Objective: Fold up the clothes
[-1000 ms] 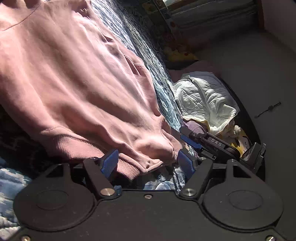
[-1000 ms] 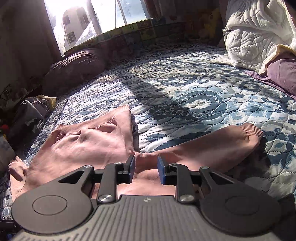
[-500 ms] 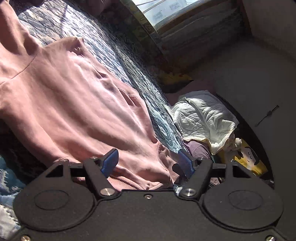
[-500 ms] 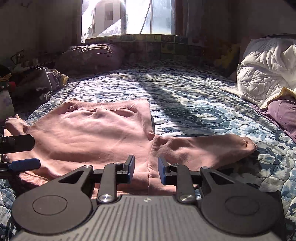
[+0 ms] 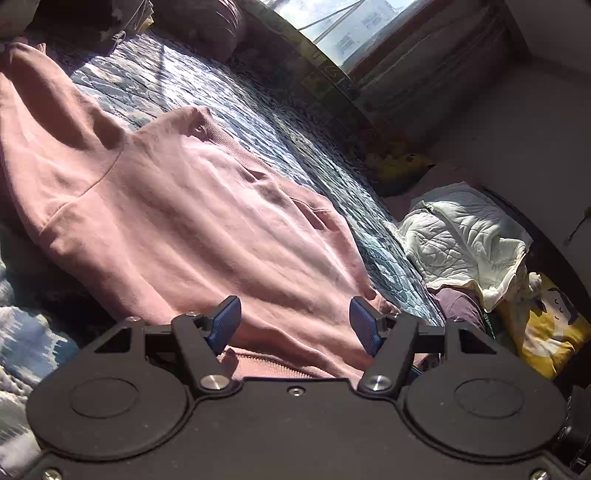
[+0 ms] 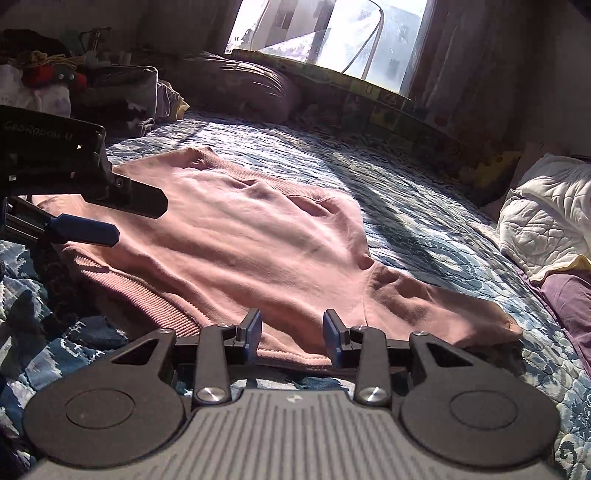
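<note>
Pulling back from the hem, the right gripper point(image 6: 291, 334) now has its jaws parted and empty, where a second ago they sat close together over the cloth; the left gripper point(image 5: 295, 325) gapes wide above the pink sweatshirt point(image 5: 192, 221), holding nothing. That sweatshirt lies flat on the blue quilt point(image 6: 424, 229). Only the right view shows the outstretched sleeve point(image 6: 443, 306) and the window point(image 6: 332, 33)

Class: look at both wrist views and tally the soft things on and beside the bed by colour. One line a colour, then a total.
Pink: 1, the sweatshirt
White: 1, the quilted blanket
Purple: 1, the pillow
Blue patterned: 1, the bedspread
Yellow: 1, the cushion
Total: 5
</note>
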Available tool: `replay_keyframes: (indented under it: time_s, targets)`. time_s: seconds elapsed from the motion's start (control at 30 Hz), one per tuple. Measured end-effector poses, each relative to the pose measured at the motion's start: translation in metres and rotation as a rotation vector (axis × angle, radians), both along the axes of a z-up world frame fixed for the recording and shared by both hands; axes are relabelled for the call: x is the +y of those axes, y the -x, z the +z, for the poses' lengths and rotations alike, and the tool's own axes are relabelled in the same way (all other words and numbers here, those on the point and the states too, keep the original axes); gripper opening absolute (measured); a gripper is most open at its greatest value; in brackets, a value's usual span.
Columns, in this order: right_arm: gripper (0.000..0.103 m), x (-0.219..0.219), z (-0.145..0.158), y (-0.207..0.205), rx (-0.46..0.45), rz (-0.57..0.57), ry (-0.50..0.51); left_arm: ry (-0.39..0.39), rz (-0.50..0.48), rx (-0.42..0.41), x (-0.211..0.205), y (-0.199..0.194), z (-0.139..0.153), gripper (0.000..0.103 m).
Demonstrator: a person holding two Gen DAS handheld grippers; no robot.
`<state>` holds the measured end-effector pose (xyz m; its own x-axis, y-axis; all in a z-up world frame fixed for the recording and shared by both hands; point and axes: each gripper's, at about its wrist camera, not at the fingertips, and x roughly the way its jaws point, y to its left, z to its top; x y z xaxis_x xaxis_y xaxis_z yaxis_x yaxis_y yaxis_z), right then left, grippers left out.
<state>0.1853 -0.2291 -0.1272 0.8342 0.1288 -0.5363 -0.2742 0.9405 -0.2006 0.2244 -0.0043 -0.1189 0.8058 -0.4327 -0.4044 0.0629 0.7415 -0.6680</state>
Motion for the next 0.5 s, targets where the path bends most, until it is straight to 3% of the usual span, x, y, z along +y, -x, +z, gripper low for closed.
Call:
replay_keyframes:
  time_s: [0.07,0.1,0.2,0.27,0.37,0.5]
  targets:
    - [0.041,-0.003,-0.01,-0.006,0.099,-0.025,-0.049,0.018,0.012,0.02,0.002,-0.002,-0.003,0.064]
    - [0.041,-0.005,-0.009,-0.001,0.107,-0.033,-0.06,0.023,0.018,0.02,0.003,-0.001,-0.003,0.064]
    - [0.037,-0.001,-0.003,0.009,0.195,-0.003,0.009,0.036,0.03,0.018,0.005,-0.001,-0.001,0.064]
    - [0.027,0.003,0.006,0.018,0.168,0.018,0.028,0.042,0.03,0.014,0.004,-0.001,-0.001,0.064]
    - [0.027,0.006,0.022,0.018,0.077,0.043,0.012,0.047,0.028,0.001,0.004,0.001,0.001,0.064]
    - [0.036,0.016,0.016,-0.013,0.152,0.172,0.135,0.06,0.026,0.016,0.006,0.0,-0.001,0.064]
